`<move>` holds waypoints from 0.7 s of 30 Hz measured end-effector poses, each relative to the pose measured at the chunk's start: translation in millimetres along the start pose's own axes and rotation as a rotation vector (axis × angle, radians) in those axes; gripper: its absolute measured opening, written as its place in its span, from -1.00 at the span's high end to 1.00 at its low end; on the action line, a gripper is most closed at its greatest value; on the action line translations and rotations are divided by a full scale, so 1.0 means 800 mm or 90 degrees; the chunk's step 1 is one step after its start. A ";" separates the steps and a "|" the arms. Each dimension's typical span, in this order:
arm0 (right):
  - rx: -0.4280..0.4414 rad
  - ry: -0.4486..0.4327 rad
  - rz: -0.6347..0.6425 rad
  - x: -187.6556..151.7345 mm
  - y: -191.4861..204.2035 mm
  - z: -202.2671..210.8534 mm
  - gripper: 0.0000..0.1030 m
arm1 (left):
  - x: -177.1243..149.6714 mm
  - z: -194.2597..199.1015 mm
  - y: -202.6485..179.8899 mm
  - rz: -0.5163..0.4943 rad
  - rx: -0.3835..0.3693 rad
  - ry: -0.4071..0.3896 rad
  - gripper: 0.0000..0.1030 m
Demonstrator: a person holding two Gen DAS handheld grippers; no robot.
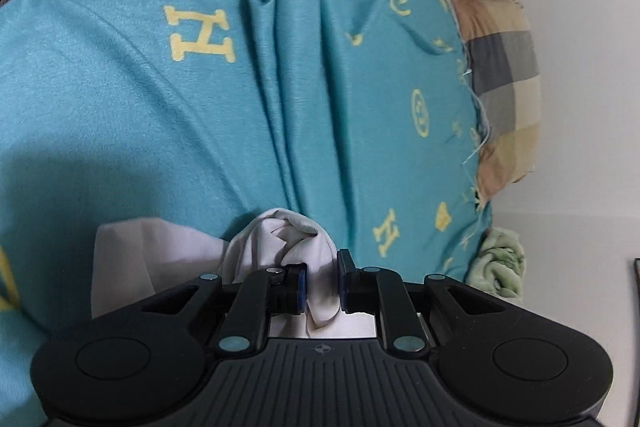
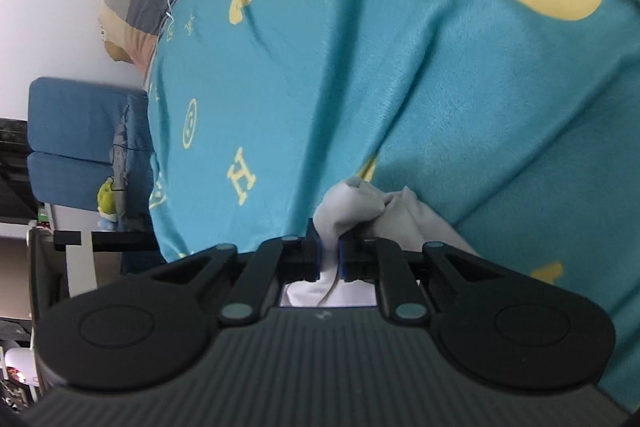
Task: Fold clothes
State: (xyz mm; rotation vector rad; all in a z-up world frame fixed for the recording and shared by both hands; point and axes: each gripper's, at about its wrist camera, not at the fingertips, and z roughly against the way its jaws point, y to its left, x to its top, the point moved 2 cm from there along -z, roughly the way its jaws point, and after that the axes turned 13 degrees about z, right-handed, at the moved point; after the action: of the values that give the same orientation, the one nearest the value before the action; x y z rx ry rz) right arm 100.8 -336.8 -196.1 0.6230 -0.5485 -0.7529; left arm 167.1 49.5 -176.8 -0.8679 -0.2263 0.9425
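While both tools pinch white cloth [image 1: 316, 259], left tool [image 1: 322, 281], right tool [image 2: 330, 255], blanket [image 1: 120, 107] edge near pillow [image 1: 504, 67].

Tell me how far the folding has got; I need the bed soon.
Done: nothing looks folded yet. In hand: the left gripper and right gripper are each shut on a bunch of the white garment above the blue blanket. Left: laying it out and making every fold.

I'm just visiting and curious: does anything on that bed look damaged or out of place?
Yes. The turquoise fleece blanket with yellow letters and smiley faces has a frayed edge beside the checked pillow, with loose threads hanging off. It also lies rumpled in long creases, not smooth.
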 end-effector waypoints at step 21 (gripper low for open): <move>0.044 -0.073 0.464 -0.021 0.107 0.033 -0.44 | -0.083 0.046 -0.065 -0.448 0.018 -0.122 -0.27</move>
State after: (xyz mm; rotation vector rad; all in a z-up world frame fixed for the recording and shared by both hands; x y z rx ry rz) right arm 112.2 -283.4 -123.1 0.3973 -0.8444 -0.0804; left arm 140.6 2.9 -101.9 -0.6007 -0.6356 0.3647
